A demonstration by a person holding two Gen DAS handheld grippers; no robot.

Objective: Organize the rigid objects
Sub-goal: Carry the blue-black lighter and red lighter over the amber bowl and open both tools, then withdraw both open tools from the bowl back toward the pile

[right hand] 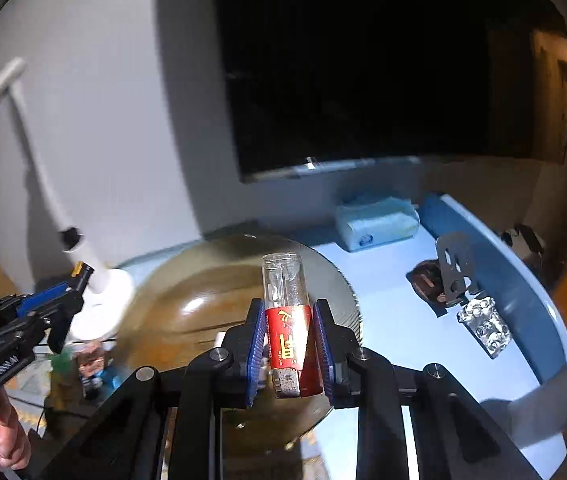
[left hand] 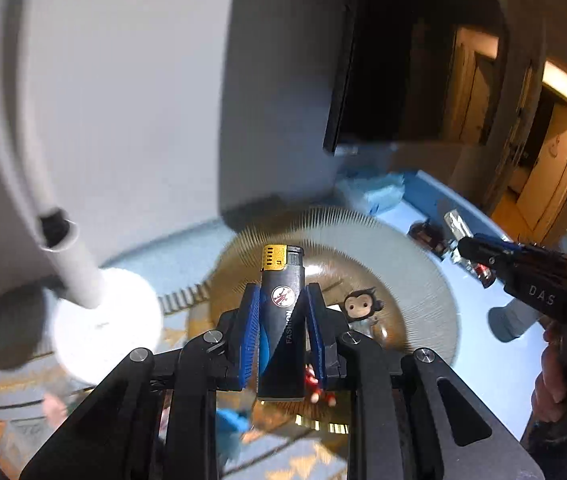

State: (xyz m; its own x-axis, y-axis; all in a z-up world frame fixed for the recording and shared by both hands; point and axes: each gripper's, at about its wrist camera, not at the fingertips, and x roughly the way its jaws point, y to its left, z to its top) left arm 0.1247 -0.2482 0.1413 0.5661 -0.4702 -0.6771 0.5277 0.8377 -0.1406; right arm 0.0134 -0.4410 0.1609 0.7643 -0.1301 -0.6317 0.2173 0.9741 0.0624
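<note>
My left gripper (left hand: 282,304) is shut on a dark lighter (left hand: 281,320) with a gold cap, held upright above a round amber glass dish (left hand: 403,260). A small monkey figure (left hand: 359,306) lies in that dish. In the right wrist view my right gripper (right hand: 288,320) is shut on a clear lighter with a red label (right hand: 286,316), its metal end towards the camera, over the same dish (right hand: 203,292). Each gripper shows in the other's view: the right gripper (left hand: 463,246) at the right edge, the left gripper (right hand: 77,280) at the left edge with a hand under it.
A white lamp base (left hand: 111,320) and its stem stand left of the dish. On the pale blue table (right hand: 383,300) lie a tissue pack (right hand: 375,220), a metal opener (right hand: 455,272), a crinkled clear piece (right hand: 483,326) and a dark round item (right hand: 427,280). A dark screen (right hand: 363,80) hangs behind.
</note>
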